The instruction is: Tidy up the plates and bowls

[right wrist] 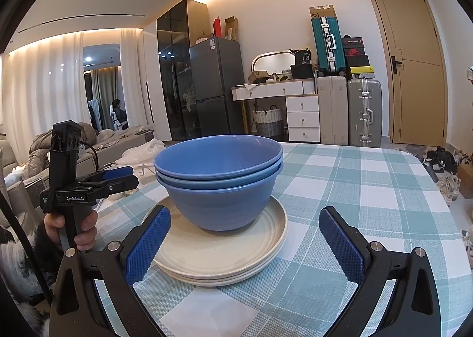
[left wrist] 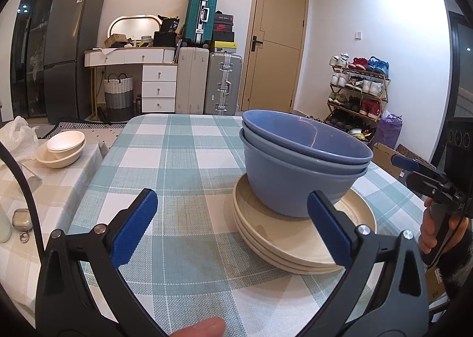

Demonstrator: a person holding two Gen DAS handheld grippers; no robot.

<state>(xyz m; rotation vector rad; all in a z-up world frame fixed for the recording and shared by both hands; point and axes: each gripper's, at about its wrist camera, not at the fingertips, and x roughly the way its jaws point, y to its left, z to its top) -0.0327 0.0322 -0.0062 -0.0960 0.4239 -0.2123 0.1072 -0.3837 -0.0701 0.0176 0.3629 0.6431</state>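
Nested blue bowls stand on a stack of cream plates on the checked tablecloth. My left gripper is open and empty, a little in front of the stack and to its left; it also shows at the left of the right wrist view. My right gripper is open and empty, its jaws apart just in front of the plates; it also shows at the right edge of the left wrist view.
Two cream bowls nest on a side table at the left, beside a white plastic bag. A small glass stands nearer. Suitcases, a dresser and a shoe rack stand beyond the table's far edge.
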